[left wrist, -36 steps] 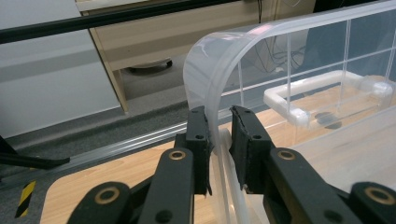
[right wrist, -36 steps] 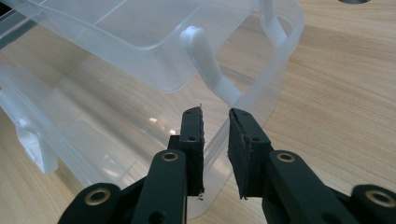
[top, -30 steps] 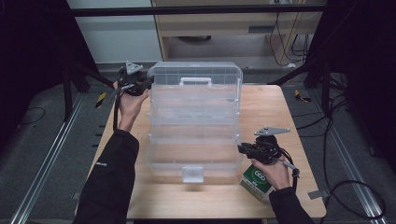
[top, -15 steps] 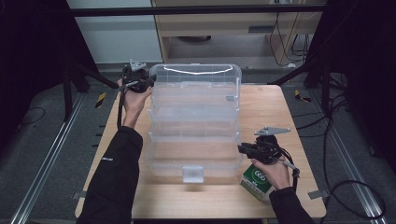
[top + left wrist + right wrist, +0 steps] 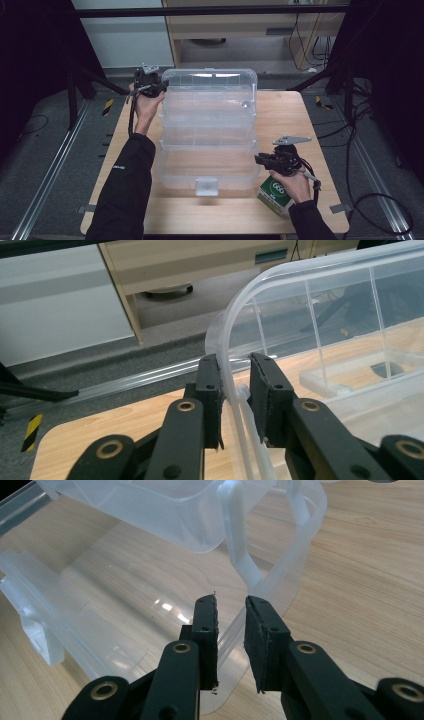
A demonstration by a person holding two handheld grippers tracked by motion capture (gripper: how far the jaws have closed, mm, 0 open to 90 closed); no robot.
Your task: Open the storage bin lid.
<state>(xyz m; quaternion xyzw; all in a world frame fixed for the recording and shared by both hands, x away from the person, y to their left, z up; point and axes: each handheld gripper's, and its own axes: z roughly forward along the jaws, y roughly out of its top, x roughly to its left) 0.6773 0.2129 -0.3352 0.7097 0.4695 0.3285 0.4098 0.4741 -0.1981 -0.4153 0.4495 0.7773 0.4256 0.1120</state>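
Observation:
A clear plastic tiered organiser box (image 5: pixel 207 132) stands open on the wooden table (image 5: pixel 285 115). Its lid (image 5: pixel 210 78) is raised at the far end. My left gripper (image 5: pixel 159 88) is at the lid's left corner; in the left gripper view the jaws (image 5: pixel 235 390) are shut on the lid's rim (image 5: pixel 227 347). My right gripper (image 5: pixel 258 160) is at the right edge of the bottom tray (image 5: pixel 210 167). In the right gripper view, my right gripper (image 5: pixel 231 630) has the tray's rim (image 5: pixel 280 587) pinched between its jaws.
A green and white carton (image 5: pixel 274 193) stands on the table under the right hand, near the front right corner. The box's white latch (image 5: pixel 206 186) faces the front edge. Dark frame legs and cables surround the table.
The lid has swung up and back with the left gripper holding it, and the trays have spread out. The right gripper has stayed put.

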